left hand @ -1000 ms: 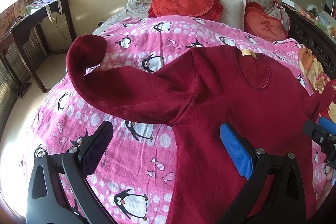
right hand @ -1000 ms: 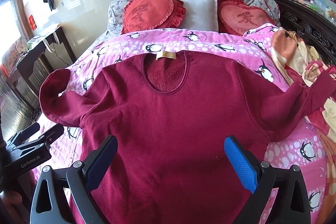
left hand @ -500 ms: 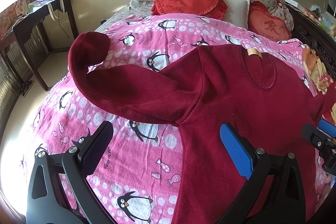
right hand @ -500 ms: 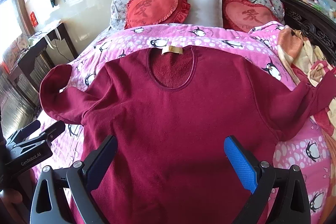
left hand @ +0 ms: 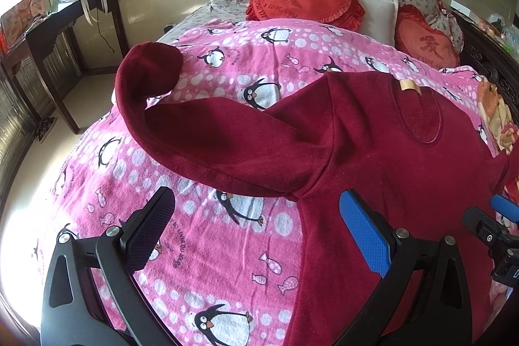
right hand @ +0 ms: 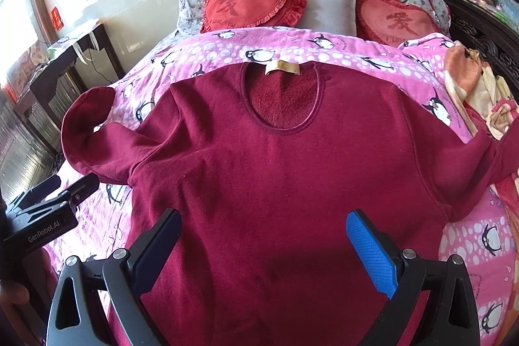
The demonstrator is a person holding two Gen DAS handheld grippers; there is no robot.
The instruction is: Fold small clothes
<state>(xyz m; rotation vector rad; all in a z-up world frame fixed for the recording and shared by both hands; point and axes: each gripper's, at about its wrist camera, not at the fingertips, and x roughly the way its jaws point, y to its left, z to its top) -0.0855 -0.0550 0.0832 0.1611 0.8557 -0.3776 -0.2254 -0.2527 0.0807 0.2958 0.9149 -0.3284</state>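
Note:
A dark red long-sleeved fleece top (right hand: pixel 285 171) lies flat, front up, on the pink penguin bedspread (left hand: pixel 227 235), neck toward the pillows. It also shows in the left wrist view (left hand: pixel 389 158). Its left sleeve (left hand: pixel 207 145) stretches out to the bed's left edge with the cuff (left hand: pixel 149 70) curled up. My left gripper (left hand: pixel 256 229) is open and empty, above the bedspread just below the left armpit. My right gripper (right hand: pixel 262 245) is open and empty, over the lower middle of the top. The right sleeve (right hand: pixel 486 161) runs off to the right.
Two red heart cushions (right hand: pixel 249 5) and a white pillow (right hand: pixel 327 5) lie at the head of the bed. Crumpled orange and cream cloth (right hand: pixel 476 86) lies at the right edge. A dark wooden desk (left hand: pixel 65 21) stands left of the bed by the wall.
Both grippers have moved slightly forward and closer to the top, which looks larger in both views. The top has not moved. Both stay open.

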